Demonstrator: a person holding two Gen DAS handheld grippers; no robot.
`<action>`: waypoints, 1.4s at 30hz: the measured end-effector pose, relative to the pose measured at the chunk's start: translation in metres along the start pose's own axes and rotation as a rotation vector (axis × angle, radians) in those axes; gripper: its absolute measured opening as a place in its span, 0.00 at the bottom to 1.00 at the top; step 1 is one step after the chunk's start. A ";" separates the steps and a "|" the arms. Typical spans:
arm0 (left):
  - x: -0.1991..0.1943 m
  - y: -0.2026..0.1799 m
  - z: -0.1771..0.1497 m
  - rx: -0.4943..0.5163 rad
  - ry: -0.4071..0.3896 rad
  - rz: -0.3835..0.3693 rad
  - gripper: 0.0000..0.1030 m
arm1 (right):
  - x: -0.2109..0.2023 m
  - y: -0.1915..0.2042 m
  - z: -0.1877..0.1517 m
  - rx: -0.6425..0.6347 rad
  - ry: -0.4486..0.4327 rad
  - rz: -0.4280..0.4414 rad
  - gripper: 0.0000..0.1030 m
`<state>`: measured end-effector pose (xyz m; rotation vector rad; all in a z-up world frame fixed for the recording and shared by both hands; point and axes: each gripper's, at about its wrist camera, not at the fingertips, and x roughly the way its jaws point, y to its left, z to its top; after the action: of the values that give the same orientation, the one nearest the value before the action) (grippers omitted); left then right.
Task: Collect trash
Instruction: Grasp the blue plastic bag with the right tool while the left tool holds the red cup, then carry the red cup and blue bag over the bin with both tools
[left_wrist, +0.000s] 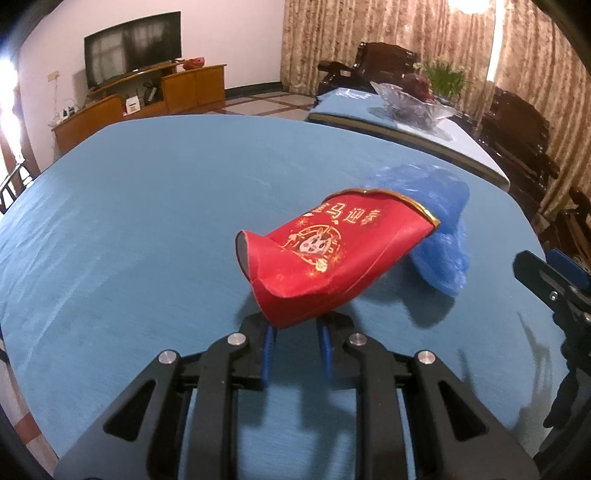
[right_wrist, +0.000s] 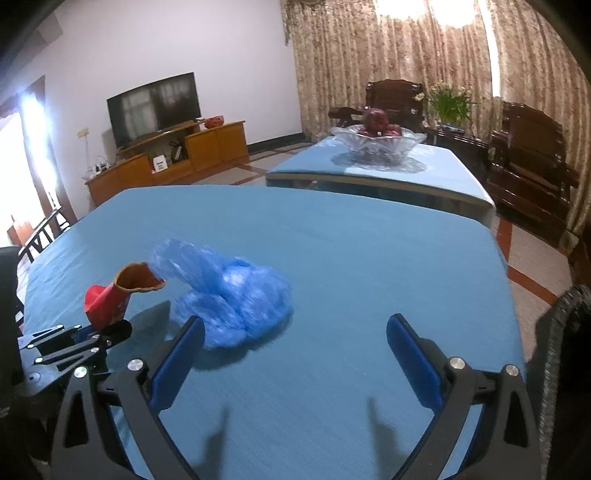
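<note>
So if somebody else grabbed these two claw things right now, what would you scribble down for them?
Left gripper: shut on the crushed red paper cup, held just above the blue tablecloth.
Right gripper: open, empty, pointing at the blue plastic bag.
Bag lies crumpled on the cloth, beside the cup's rim.
Done: cup picked up.
Left: likely get the cup into the bag or take the bag too. No bin is in view.
</note>
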<state>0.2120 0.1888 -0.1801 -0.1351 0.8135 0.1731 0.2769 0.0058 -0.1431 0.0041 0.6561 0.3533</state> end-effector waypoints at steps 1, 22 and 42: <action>0.000 0.002 0.001 -0.002 0.000 0.004 0.18 | 0.004 0.004 0.001 -0.004 0.000 0.004 0.94; 0.006 0.035 0.009 -0.046 -0.010 0.014 0.13 | 0.044 0.038 0.001 -0.045 0.108 0.061 0.09; -0.042 -0.058 0.021 0.084 -0.078 -0.135 0.12 | -0.064 -0.026 0.024 0.032 -0.059 0.022 0.06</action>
<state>0.2107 0.1322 -0.1323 -0.1027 0.7304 0.0166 0.2527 -0.0364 -0.0887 0.0518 0.6037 0.3625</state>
